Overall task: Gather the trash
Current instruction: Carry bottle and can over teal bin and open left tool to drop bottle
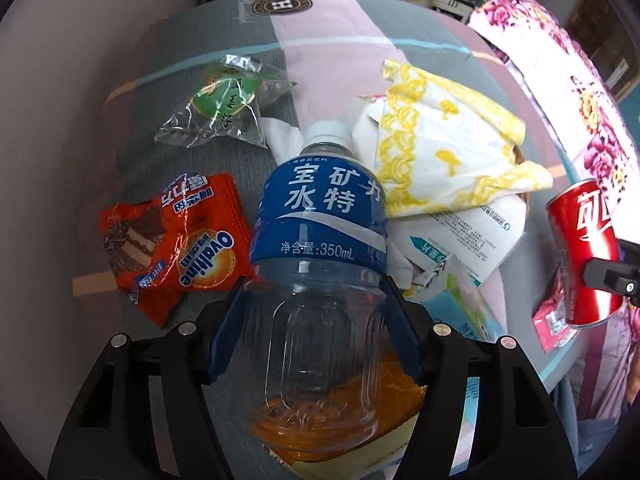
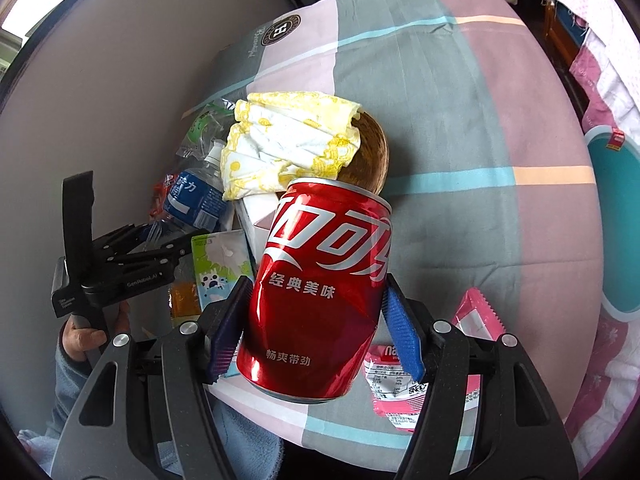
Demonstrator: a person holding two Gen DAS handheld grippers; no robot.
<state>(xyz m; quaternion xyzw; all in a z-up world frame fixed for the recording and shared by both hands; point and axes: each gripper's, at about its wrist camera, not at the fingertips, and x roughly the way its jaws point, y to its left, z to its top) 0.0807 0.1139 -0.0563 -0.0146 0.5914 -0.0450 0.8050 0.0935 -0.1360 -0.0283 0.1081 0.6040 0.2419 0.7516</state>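
Observation:
My left gripper (image 1: 316, 320) is shut on a clear plastic water bottle (image 1: 320, 248) with a blue label and white cap, held above the trash pile. My right gripper (image 2: 316, 328) is shut on a red cola can (image 2: 320, 280), which also shows at the right edge of the left wrist view (image 1: 584, 252). The bottle (image 2: 196, 196) and the left gripper (image 2: 152, 248) show at the left of the right wrist view. On the bed lie an orange Ovaltine wrapper (image 1: 172, 240), a clear wrapper with a green label (image 1: 224, 100) and a yellow-patterned white paper (image 1: 448, 144).
A striped pink, grey and teal bedsheet (image 2: 460, 128) covers the bed. A brown woven basket (image 2: 372, 156) sits under the yellow paper. White cartons (image 1: 460, 236), a light blue packet (image 2: 220, 264) and a pink-and-white wrapper (image 2: 404, 384) lie nearby. A floral quilt (image 1: 580, 92) lies at the right.

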